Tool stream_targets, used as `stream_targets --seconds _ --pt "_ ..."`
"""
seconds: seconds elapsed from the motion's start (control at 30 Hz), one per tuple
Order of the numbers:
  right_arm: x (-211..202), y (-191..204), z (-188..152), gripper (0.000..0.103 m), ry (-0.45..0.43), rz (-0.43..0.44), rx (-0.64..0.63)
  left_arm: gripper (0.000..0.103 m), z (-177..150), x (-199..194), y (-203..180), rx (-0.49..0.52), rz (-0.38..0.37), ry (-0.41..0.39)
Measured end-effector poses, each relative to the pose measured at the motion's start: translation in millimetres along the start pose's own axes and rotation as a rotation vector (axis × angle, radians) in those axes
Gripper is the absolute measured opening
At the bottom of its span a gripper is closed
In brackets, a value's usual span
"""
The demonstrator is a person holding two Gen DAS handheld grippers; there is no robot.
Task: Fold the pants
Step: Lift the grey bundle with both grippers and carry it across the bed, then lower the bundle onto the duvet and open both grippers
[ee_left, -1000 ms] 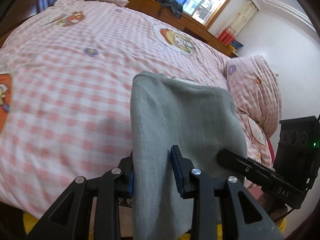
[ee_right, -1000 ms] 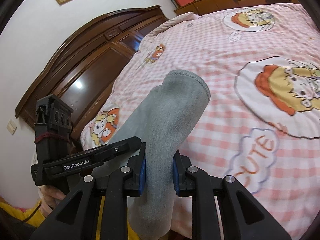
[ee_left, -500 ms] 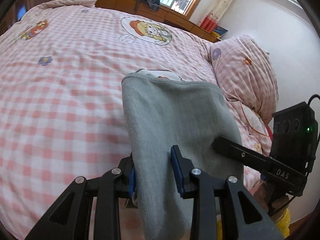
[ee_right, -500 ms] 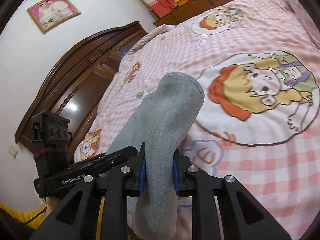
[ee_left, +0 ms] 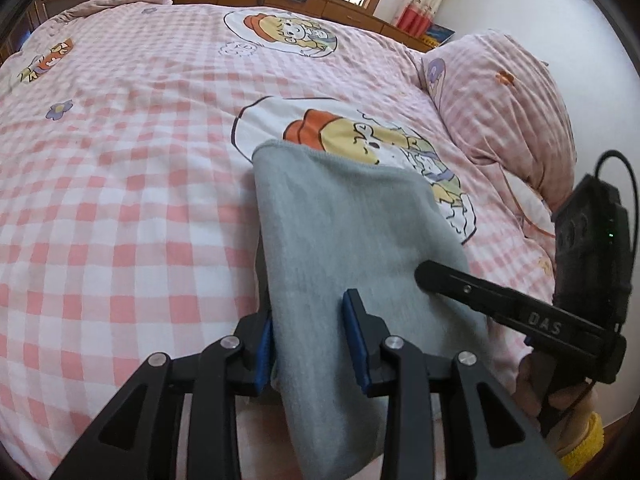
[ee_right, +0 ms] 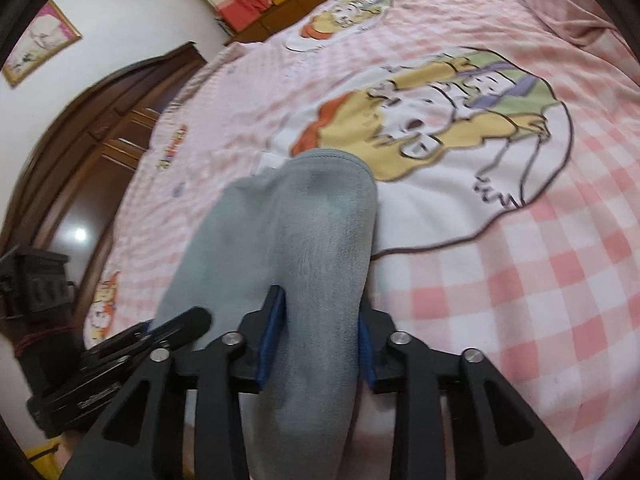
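Grey pants (ee_left: 344, 232) held up over the bed (ee_left: 120, 184), gripped at two spots — both grippers pinching the fabric; left gripper (ee_left: 310, 344) has its blue pads clamped on a folded edge, cloth draping down below the jaws and rising forward to a hemmed top edge; right gripper (ee_right: 320, 340) squeezes a rolled, bunched section (ee_right: 304, 216) the same way; the other gripper body shows at the edge of each view; pink checked bedspread with cartoon print (ee_right: 432, 128) below; pillow (ee_left: 504, 108) at right in left wrist view; dark wood wardrobe (ee_right: 80, 160) behind; right wrist view slightly blurred.
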State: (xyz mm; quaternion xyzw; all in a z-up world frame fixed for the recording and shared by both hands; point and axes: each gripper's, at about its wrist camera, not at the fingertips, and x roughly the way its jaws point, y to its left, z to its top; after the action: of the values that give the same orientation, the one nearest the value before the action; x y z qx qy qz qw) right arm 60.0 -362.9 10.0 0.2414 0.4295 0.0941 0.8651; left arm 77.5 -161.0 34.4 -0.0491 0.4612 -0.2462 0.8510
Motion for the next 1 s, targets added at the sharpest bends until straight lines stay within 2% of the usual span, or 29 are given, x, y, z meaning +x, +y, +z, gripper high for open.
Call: stream_targets --seconds 0.07,0.13,0.2,0.3,0.33,0.4,0.43,0.5,0.6,0.7,0.83,1.0 --pt "-3 1 -1 0.038 -0.001 -0.018 0.007 0.033 -1 -7 0 0.0 0.001 -0.002" --pt "-13 5 1 0.038 -0.02 -0.08 -0.007 0.032 0 -20 -6 0.028 0.021 -0.031" --pt "-30 14 4 0.038 -0.078 -0.156 -0.048 0.032 3 -36 -13 0.061 0.028 -0.08" --pt "-43 25 12 0.037 -0.14 -0.165 -0.088 0.029 10 -47 -20 0.078 0.02 -0.125" --pt "-42 27 15 0.035 -0.142 -0.161 -0.095 0.023 10 -48 -21 0.077 0.014 -0.13" --pt "-32 30 24 0.024 -0.126 -0.161 -0.109 0.017 8 -47 -22 0.083 0.018 -0.141" --pt "-26 29 27 0.021 -0.121 -0.156 -0.109 0.016 7 -44 -21 0.088 0.021 -0.127" --pt "-11 26 32 0.021 -0.103 -0.148 -0.095 0.014 1 -32 -14 0.08 0.024 -0.07" --pt "15 18 38 0.017 -0.067 -0.176 -0.084 0.013 -8 -18 -2 0.048 0.039 -0.012" --pt "27 16 40 0.014 -0.057 -0.188 -0.086 0.013 -11 -17 2 0.045 0.031 -0.017" --pt "12 21 38 0.014 -0.051 -0.191 -0.073 0.013 -12 -23 -2 0.052 0.027 -0.02" --pt "-25 35 11 0.014 -0.059 -0.165 -0.073 0.013 -22 -34 -6 0.064 0.035 -0.027"
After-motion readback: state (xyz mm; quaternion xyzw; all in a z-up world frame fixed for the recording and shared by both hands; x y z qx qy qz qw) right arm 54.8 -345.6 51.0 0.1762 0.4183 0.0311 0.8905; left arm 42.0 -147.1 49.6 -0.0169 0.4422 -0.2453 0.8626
